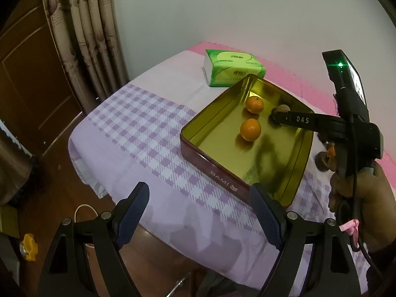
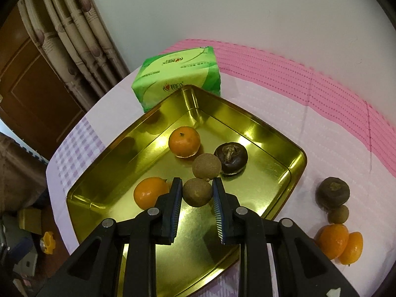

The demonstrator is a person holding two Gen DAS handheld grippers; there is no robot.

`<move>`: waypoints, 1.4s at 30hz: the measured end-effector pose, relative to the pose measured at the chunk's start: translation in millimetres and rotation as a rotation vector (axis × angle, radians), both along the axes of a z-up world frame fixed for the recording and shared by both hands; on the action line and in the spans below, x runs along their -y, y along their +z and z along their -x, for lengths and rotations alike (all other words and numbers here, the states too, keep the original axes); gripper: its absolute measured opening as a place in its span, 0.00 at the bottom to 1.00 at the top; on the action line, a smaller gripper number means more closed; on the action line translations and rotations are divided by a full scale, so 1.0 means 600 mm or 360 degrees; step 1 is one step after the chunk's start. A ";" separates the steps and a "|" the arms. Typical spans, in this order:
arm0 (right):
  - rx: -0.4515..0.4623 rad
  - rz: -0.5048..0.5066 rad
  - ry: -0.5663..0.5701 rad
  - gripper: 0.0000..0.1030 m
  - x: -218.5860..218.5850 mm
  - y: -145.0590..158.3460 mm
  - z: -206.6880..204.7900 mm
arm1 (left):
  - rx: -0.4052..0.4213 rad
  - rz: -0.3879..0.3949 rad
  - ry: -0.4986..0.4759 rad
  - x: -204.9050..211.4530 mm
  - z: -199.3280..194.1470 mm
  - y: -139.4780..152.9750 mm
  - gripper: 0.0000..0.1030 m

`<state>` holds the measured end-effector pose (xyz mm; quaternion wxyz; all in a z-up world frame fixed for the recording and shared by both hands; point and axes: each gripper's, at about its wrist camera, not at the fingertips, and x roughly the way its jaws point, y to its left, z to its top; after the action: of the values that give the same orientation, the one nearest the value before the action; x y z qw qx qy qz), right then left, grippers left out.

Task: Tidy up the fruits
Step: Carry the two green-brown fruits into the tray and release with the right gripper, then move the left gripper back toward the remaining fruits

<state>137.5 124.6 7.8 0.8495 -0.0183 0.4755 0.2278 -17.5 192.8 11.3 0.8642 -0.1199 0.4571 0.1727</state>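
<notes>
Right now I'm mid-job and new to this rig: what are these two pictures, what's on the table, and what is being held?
No robot arm here: a person holds a hand-held gripper in each hand, each with a camera looking along its jaws.

Left-wrist view: the left gripper is open and empty at the table's edge; the right gripper reaches over the gold tin.

Right-wrist view: the right gripper is shut on a small brown fruit with a second joined one. In the tin lie two oranges and a dark fruit. On the cloth outside wait more fruits; a green tissue pack lies behind.
</notes>
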 end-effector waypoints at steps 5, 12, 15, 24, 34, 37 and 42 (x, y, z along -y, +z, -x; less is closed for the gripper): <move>-0.0006 -0.0034 0.0003 0.22 -0.001 0.002 -0.001 | -0.0008 0.0001 -0.0002 0.001 -0.001 -0.001 0.81; 0.0018 -0.0075 -0.0009 0.23 0.000 0.015 0.003 | -0.0011 -0.0029 -0.0019 0.004 -0.002 -0.003 0.81; 0.0031 -0.0123 -0.0034 0.23 0.012 0.027 0.009 | -0.0003 -0.0042 -0.0024 0.006 -0.001 -0.002 0.81; 0.0169 -0.0217 -0.0094 0.29 0.075 0.063 0.078 | 0.0035 -0.0069 -0.0058 0.014 0.000 0.005 0.85; 0.0230 -0.0140 -0.0373 0.43 0.233 0.038 0.159 | 0.0019 -0.0138 -0.0119 0.036 -0.002 0.004 0.87; 0.0240 -0.0027 -0.0473 0.46 0.281 0.019 0.171 | 0.0010 -0.0166 -0.0136 0.044 -0.003 0.001 0.87; 0.0227 0.0103 -0.0651 0.53 0.370 -0.016 0.188 | 0.0009 -0.0212 -0.0163 0.057 -0.004 0.001 0.88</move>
<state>24.7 -97.4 -1.9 0.9085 0.0352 0.4150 0.0334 -15.2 158.8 12.1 0.8792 -0.0392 0.4478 0.1579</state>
